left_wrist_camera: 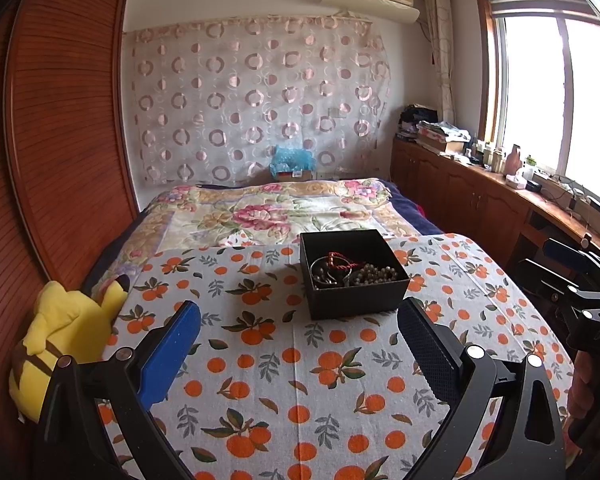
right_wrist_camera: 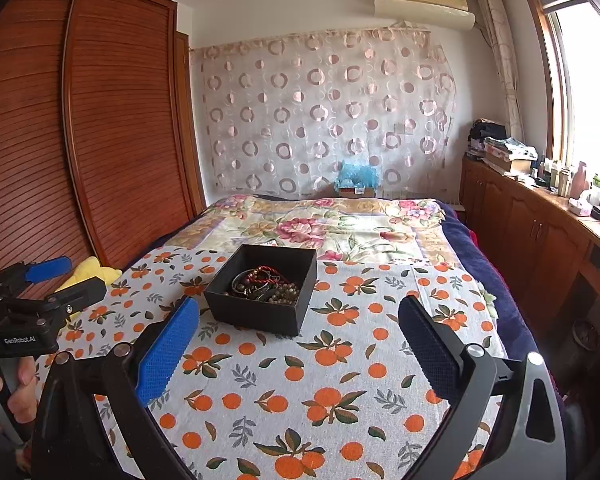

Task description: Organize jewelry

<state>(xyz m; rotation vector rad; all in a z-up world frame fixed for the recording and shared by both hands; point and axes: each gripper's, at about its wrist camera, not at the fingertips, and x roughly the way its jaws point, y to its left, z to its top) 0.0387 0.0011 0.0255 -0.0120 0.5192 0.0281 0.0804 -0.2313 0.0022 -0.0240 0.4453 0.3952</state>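
Observation:
A black open box (left_wrist_camera: 360, 300) stands on the orange-print cloth (left_wrist_camera: 300, 380). Inside lies a tangle of jewelry (left_wrist_camera: 348, 270): a red cord bracelet, a metal bangle and beaded strands. My left gripper (left_wrist_camera: 298, 310) is open and empty, hovering just short of the box's near side. My right gripper (left_wrist_camera: 540, 264) shows at the right edge, apart from the box. In the right wrist view the box (right_wrist_camera: 252, 316) sits ahead and slightly left, with the jewelry (right_wrist_camera: 266, 284) in it. The right gripper (right_wrist_camera: 299, 306) is open and empty. The left gripper (right_wrist_camera: 66, 276) is at far left, held by a hand.
A yellow plush toy (left_wrist_camera: 60, 340) lies at the cloth's left edge by the wooden wardrobe (left_wrist_camera: 60, 140). A floral bedspread (left_wrist_camera: 268, 212) stretches behind the box. A cluttered wooden counter (left_wrist_camera: 500, 184) runs along the right under the window.

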